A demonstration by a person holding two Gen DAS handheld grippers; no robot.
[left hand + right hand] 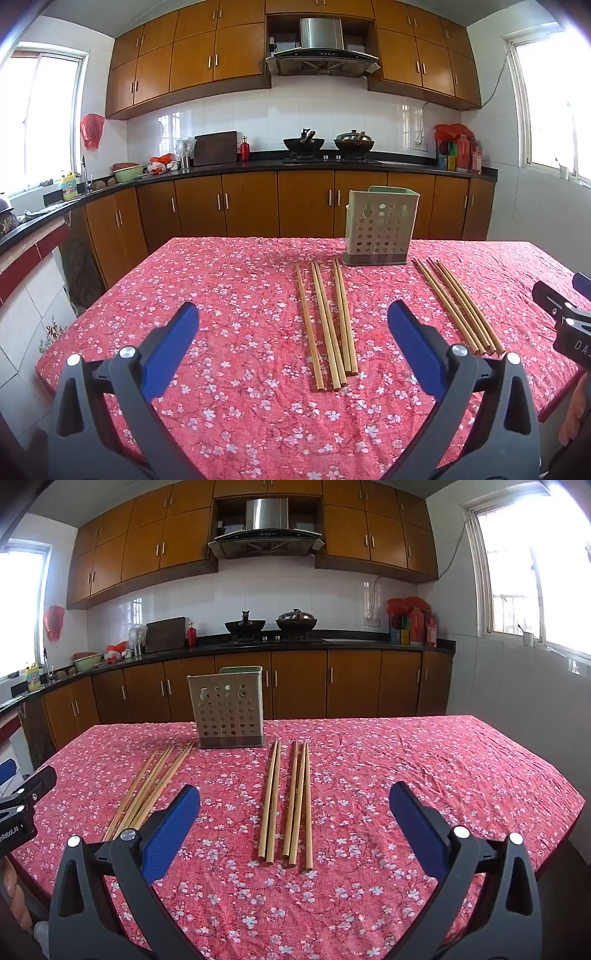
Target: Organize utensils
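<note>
Two groups of wooden chopsticks lie lengthwise on the red floral tablecloth. In the left wrist view one group (328, 325) lies ahead and one group (458, 306) lies to the right. A pale perforated utensil holder (380, 227) stands upright behind them. My left gripper (293, 317) is open and empty above the cloth. In the right wrist view the holder (229, 710) stands ahead at the left, one chopstick group (288, 805) lies straight ahead, the other (151, 790) to the left. My right gripper (293, 797) is open and empty.
The table (221, 280) stands in a kitchen with wooden cabinets and a black counter (295, 162) behind. The right gripper's body shows at the right edge of the left wrist view (565, 317). The left gripper's body shows at the left edge of the right wrist view (22, 801).
</note>
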